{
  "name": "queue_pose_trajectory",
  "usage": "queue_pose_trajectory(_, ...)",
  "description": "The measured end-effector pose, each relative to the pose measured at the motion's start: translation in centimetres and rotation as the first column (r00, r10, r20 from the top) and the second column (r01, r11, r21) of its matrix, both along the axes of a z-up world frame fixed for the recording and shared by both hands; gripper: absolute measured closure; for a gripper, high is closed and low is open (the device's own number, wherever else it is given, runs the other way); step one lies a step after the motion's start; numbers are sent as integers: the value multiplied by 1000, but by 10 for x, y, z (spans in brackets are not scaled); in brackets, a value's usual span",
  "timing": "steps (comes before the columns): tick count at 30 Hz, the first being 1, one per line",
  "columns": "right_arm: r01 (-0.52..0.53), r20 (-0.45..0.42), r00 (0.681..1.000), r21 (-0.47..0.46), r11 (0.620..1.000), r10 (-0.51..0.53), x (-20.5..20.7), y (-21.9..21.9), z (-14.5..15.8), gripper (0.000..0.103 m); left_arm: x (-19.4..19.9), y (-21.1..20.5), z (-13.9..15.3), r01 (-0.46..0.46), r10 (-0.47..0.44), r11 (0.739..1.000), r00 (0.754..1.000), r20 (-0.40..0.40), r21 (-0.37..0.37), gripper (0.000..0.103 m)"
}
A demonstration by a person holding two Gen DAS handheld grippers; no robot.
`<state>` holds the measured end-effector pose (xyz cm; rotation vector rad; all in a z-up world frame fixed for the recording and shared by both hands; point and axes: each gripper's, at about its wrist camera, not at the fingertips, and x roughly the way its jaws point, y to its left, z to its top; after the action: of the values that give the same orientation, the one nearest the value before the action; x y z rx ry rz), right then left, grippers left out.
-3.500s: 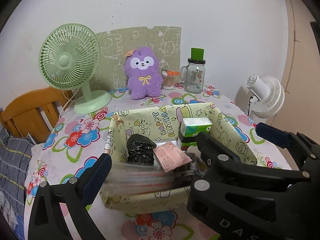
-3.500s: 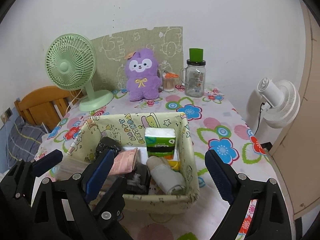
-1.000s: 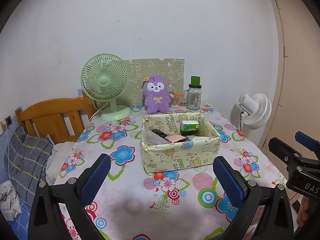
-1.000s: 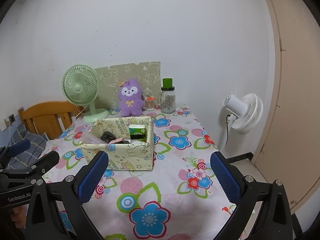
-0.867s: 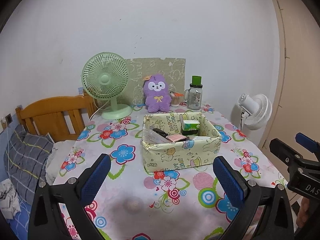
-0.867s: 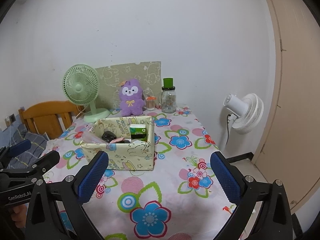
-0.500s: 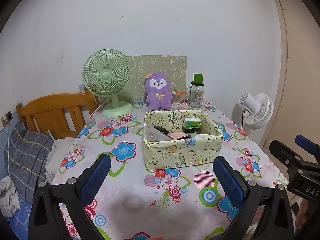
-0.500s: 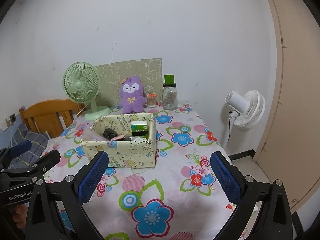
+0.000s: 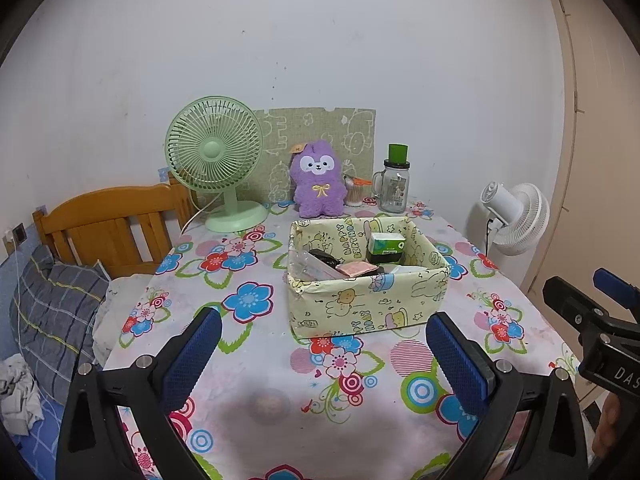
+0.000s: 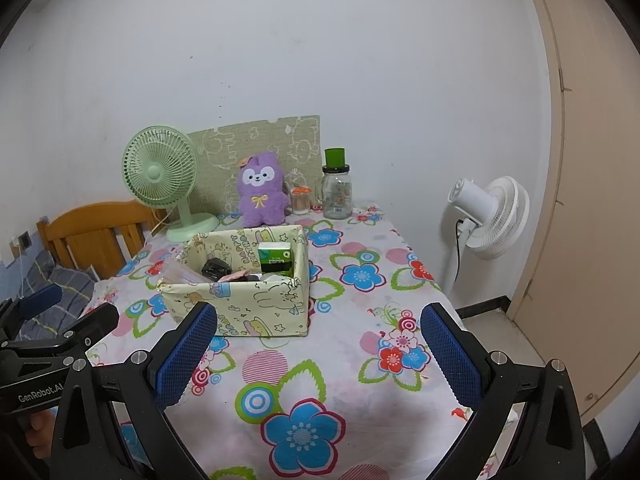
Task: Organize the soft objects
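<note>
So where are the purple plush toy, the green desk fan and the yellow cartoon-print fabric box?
purple plush toy (image 9: pixel 318 190), left wrist view, belly.
green desk fan (image 9: pixel 213 150), left wrist view, hub.
yellow cartoon-print fabric box (image 10: pixel 256 300), right wrist view, front wall.

White wall, wooden headboard, beige door

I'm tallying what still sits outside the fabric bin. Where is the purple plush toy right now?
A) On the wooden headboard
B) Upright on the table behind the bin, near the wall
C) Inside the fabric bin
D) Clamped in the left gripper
B: the purple plush toy stands upright on the table behind the fabric bin, between the green fan and the glass jar; both grippers are open and hold nothing.
</note>
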<state>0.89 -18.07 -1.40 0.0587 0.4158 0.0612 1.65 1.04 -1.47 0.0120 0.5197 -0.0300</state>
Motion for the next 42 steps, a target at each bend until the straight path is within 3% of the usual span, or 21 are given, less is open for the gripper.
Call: queue_pose_trajectory(42,5,2,1000,15,1000,-5,0,-3,3,0,0,-1,1,10,-10,1000,1000,3,6,0)
